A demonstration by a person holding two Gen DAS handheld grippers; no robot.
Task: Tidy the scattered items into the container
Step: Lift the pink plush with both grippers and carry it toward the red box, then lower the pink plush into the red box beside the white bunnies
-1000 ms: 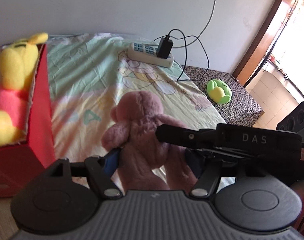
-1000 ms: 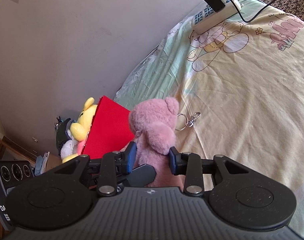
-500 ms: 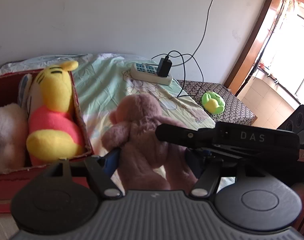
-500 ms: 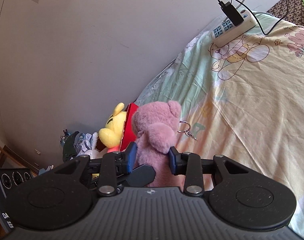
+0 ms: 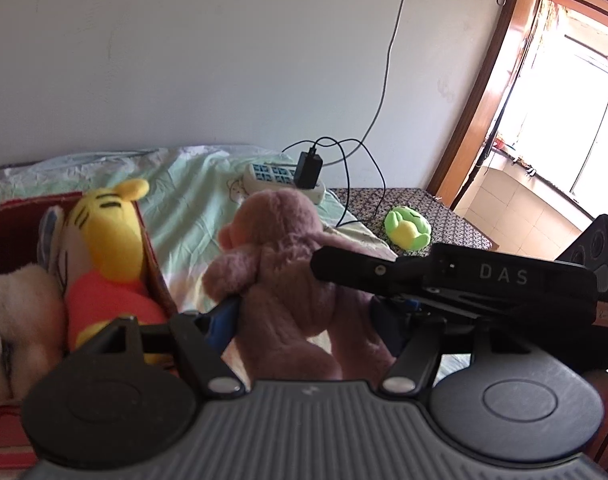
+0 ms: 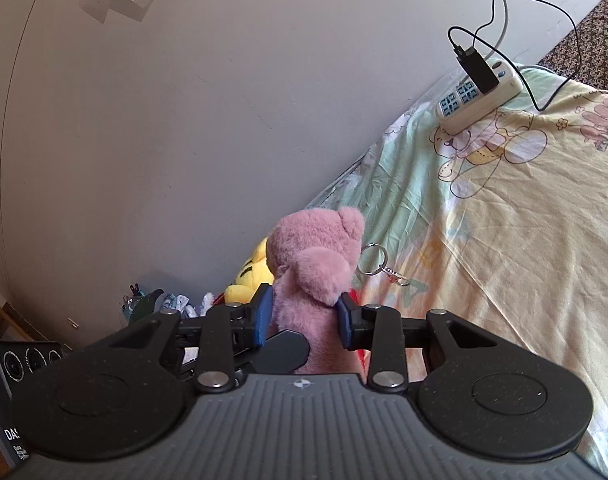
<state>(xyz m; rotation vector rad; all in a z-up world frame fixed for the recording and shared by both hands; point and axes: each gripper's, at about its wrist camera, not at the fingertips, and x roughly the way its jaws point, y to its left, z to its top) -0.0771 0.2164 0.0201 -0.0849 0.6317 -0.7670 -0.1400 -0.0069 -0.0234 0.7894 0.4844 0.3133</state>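
Observation:
A pink plush bear (image 5: pixel 288 280) (image 6: pixel 316 276) hangs above the bed, gripped from two sides. My left gripper (image 5: pixel 308 316) is shut on its lower body. My right gripper (image 6: pixel 304 316) is shut on its upper body below the head, and crosses the left wrist view as a black bar. A metal key ring (image 6: pixel 378 266) dangles from the bear's head. At the left stands the red box (image 5: pixel 154 268), holding a yellow plush in a red shirt (image 5: pixel 108 256) (image 6: pixel 250 276) and a pale plush (image 5: pixel 20 312). A green plush (image 5: pixel 408 232) lies on the patterned cover to the right.
A white power strip (image 5: pixel 284 182) (image 6: pixel 478 98) with a black charger and cables lies on the cartoon-print sheet (image 6: pixel 504 216) by the wall. A doorway with a bright window (image 5: pixel 564 120) is at the right. Small clutter (image 6: pixel 156 300) sits beyond the box.
Both grippers have lifted the pink bear and carried it toward the red box. The box's inside and its plush toys have come into the left wrist view.

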